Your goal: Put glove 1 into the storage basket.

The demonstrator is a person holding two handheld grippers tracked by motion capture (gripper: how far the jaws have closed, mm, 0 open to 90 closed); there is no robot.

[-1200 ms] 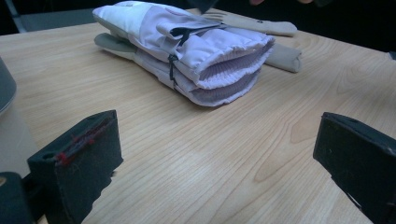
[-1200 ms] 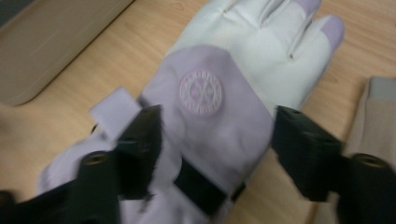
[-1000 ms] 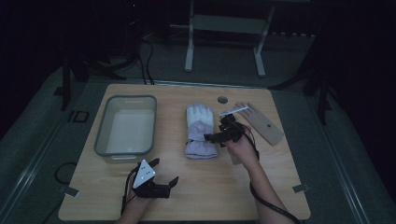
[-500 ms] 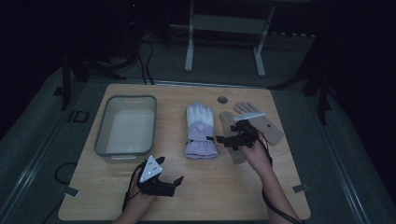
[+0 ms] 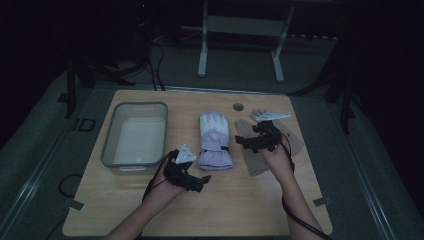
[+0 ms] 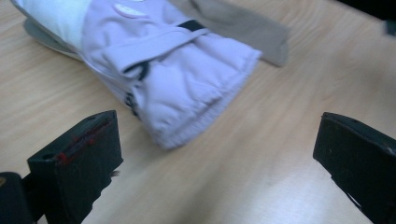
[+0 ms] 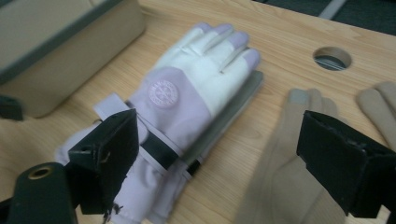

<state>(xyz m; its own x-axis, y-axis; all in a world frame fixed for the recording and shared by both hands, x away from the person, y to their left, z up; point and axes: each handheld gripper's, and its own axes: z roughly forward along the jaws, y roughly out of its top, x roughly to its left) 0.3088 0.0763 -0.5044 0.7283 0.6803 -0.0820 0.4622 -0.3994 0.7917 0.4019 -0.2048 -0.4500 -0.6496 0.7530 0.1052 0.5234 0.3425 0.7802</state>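
Room: dark; grey floor around the wooden table [image 5: 220, 210]; a metal stand on the floor beyond the far edge [image 5: 240, 50].
Table: pale wood grain, a round hole [image 5: 238, 107] near the far edge.
Left side: clear plastic bin [image 5: 111, 150], nothing visible inside, well apart from the gloves.
Left gripper [image 5: 192, 181]: near the front edge, just short of the lilac glove's cuff; jaws spread wide, nothing between them.
Centre: lilac-and-white glove [image 5: 215, 141], flat on the table, fingers toward the far edge, black strap at the wrist; a grey layer shows under it in the right gripper view.
Right gripper [image 5: 248, 142]: over the nearer tan glove; jaws wide apart, holding nothing.
Right side: two tan gloves [image 5: 252, 160], flat, just beside the lilac one.
In the way: the right hand [image 5: 275, 159] covers part of the tan gloves.
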